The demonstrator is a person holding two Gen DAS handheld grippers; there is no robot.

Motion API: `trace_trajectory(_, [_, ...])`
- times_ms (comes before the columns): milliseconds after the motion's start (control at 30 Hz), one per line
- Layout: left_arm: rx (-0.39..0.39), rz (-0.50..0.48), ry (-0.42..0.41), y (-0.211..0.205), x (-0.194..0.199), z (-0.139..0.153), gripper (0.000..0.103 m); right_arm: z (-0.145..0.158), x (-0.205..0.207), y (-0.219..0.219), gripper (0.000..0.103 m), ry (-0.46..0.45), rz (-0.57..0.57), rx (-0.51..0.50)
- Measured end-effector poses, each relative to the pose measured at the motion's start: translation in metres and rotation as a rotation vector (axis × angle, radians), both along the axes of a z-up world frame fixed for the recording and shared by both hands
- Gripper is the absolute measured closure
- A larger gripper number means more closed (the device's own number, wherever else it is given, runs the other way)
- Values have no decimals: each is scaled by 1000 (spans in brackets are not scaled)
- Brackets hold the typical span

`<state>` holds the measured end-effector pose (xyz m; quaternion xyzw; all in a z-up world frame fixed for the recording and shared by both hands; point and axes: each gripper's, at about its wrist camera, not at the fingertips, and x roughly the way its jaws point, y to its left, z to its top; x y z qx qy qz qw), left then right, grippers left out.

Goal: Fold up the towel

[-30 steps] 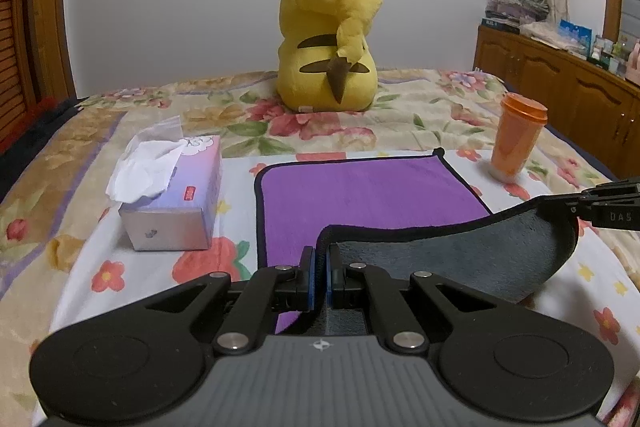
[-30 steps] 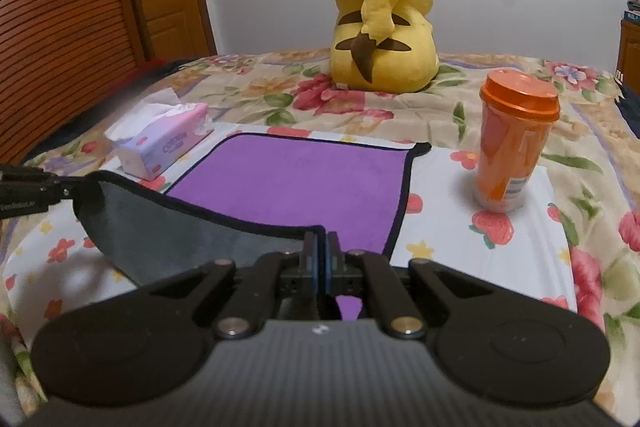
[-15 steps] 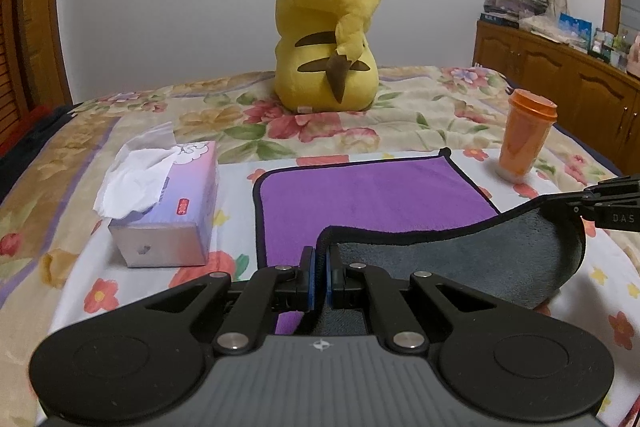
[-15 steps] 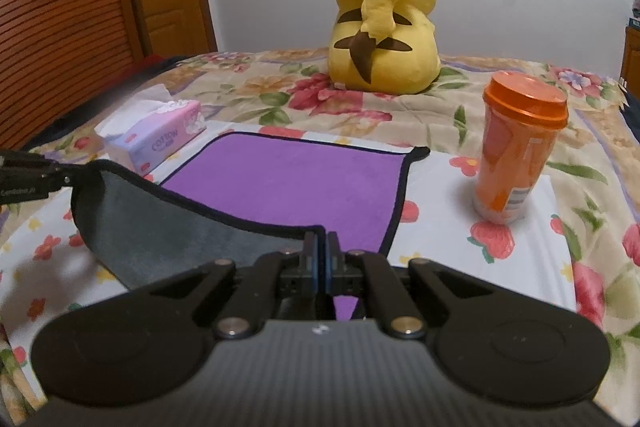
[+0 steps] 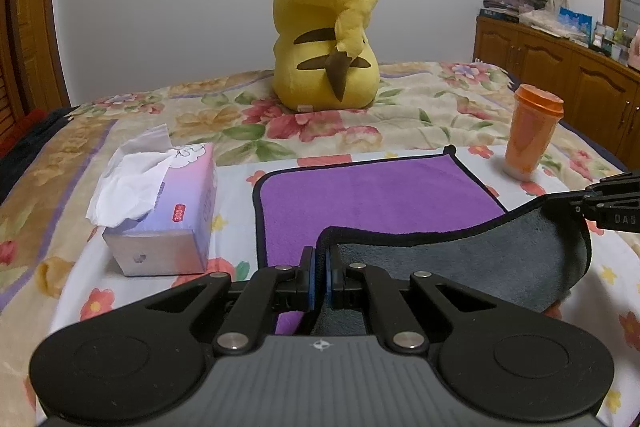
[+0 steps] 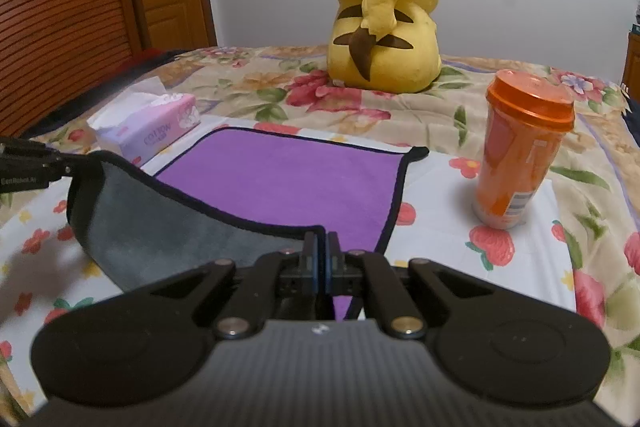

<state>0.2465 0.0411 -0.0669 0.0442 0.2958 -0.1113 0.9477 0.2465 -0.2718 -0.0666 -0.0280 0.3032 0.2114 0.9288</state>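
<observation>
Two near towel [image 5: 380,195] corners lifted, left gripper [image 5: 319,269] and right gripper [image 6: 320,259] each clamping one

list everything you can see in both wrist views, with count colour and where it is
towel: 1, purple face, grey underside, black edging; flat on the bed, near edge lifted between the grippers
tissue box: 1, pink-lilac with white tissue sticking out; on the bed left of the towel
orange cup: 1, orange with orange lid; upright on the bed right of the towel
Pikachu plush: 1, yellow with brown stripes, black ear tips; sitting at the far side of the bed, back to the cameras
bed cover: 1, floral, cream with red flowers
wooden cabinet: 1, brown; right wall, cluttered top
left hand-held gripper: 1, black; shut on a near towel corner
right hand-held gripper: 1, black; shut on the other near corner
</observation>
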Motion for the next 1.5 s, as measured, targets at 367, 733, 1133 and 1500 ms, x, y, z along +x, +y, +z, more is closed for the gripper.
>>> trace_trajectory(367, [-17, -7, -31, -2, 7, 14, 95, 13, 4, 2, 99, -48, 10, 15])
trace_trajectory(733, [-18, -10, -53, -3, 25, 23, 95, 26, 19, 3, 99, -103, 14, -5])
trace_trajectory(1133, [-24, -3, -87, -11, 56, 28, 95, 30, 43, 11, 99, -142, 26, -51])
trace_trajectory(1500, [-6, 20, -101, -7, 87, 34, 95, 41, 66, 15, 99, -186, 30, -79])
